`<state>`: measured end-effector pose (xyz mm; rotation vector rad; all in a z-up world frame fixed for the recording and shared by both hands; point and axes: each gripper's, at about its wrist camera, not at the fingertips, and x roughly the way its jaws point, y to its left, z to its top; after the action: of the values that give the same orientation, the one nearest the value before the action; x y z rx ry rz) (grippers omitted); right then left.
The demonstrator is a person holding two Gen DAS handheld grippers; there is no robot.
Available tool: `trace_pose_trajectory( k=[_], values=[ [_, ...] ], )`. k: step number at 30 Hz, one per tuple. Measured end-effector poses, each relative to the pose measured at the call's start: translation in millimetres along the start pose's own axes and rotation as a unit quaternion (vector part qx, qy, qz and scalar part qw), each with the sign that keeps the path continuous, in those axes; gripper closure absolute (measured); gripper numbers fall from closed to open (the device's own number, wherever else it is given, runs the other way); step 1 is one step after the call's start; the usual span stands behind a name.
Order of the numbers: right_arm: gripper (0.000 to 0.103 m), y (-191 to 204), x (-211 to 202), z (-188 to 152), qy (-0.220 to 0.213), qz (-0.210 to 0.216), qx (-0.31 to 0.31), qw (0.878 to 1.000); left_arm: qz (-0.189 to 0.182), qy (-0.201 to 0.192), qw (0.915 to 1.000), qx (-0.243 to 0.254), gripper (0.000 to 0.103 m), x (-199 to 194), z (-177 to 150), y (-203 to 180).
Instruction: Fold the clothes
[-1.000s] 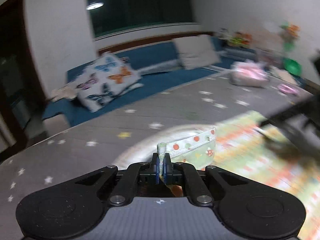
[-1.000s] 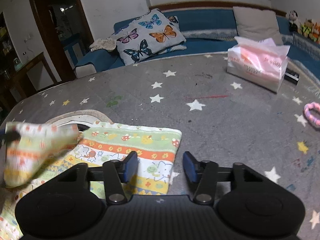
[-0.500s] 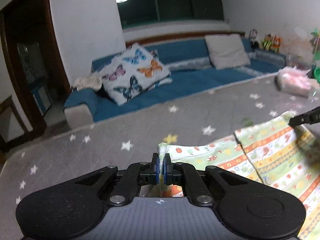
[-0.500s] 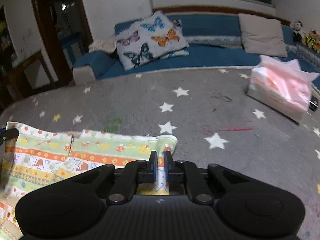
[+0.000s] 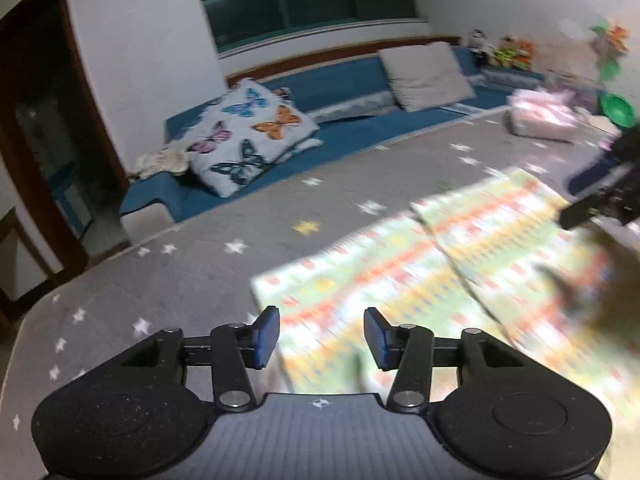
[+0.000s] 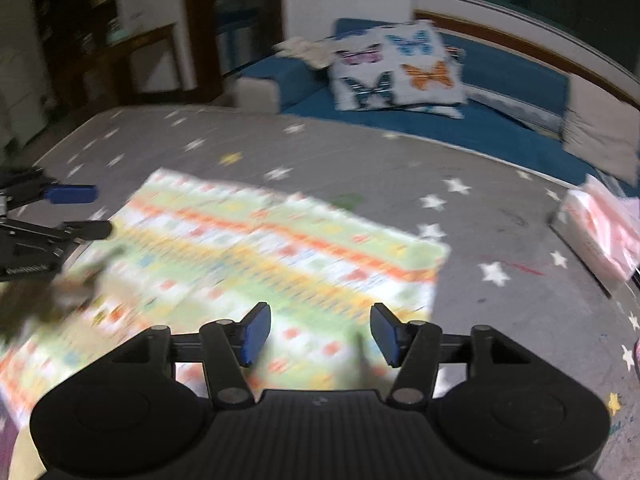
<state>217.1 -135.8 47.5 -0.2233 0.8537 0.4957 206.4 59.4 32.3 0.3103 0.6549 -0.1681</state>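
In the left wrist view, the left hand-held gripper (image 5: 320,338) sits at the bottom centre of the frame. Its jaws are opening and nothing is pressed between the blue pads; the patterned cloth (image 5: 420,280) lies flat under them on the grey star carpet (image 5: 200,280). The cloth is blurred and fills the lower right of the frame. The right hand-held gripper (image 5: 600,200) shows at the right edge, above the far side of the cloth.

In the right wrist view, the right hand-held gripper (image 6: 320,336) is also at the bottom centre. Its jaws are opening too, released, with the cloth (image 6: 280,248) spread below. The butterfly cushion (image 6: 396,68) rests on the blue sofa (image 6: 500,80) at the top, and a pink tissue pack (image 6: 600,232) lies at the right edge.
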Motion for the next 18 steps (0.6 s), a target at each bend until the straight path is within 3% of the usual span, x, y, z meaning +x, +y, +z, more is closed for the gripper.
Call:
trace_pose_trajectory(
  k=[9, 18],
  values=[
    [0.041, 76.9, -16.5, -48.5, 0.05, 0.045, -0.081, 0.994, -0.022, -0.015, 0.997, 0.073, 0.047, -55.8, -55.0, -57.4],
    [0.038, 89.8, -51.6, -108.5, 0.003, 0.024, -0.058, 0.998, 0.003, -0.04, 0.9972, 0.064, 0.046, -89.6, -99.3, -72.6]
  ],
)
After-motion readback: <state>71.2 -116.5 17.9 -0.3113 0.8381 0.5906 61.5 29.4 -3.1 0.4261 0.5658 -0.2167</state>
